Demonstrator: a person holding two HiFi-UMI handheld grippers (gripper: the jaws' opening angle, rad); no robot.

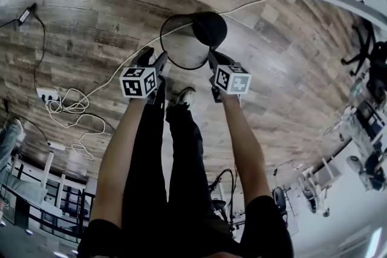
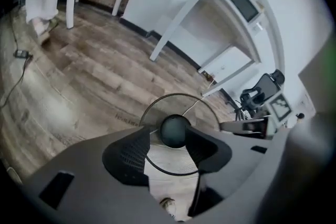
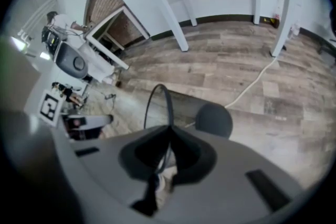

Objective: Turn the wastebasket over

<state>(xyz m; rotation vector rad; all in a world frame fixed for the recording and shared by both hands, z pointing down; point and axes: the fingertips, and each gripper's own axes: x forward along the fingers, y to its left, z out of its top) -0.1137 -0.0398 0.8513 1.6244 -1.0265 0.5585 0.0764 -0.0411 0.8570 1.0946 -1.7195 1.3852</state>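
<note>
Wastebasket status: the black round wire-mesh wastebasket (image 1: 192,39) is on the wood-plank floor (image 1: 272,69), just ahead of the operator's shoe (image 1: 184,96). It's tipped so that in the head view the open rim faces up at me and the solid dark base (image 1: 210,29) sits at the far upper right.

Right tongs (image 3: 169,131) are clenched on the thin wire rim. In the right gripper view both pads pinch the hoop and the rim arcs up out of the jaws.

Left tongs (image 2: 169,139) are released, jaws wide apart. Looking along them I see the rim hoop and the base framed in the gap. They're just beside the rim's left side, and I can't tell if a pad touches it.

A white cable (image 1: 260,2) runs across the floor past the basket.
</note>
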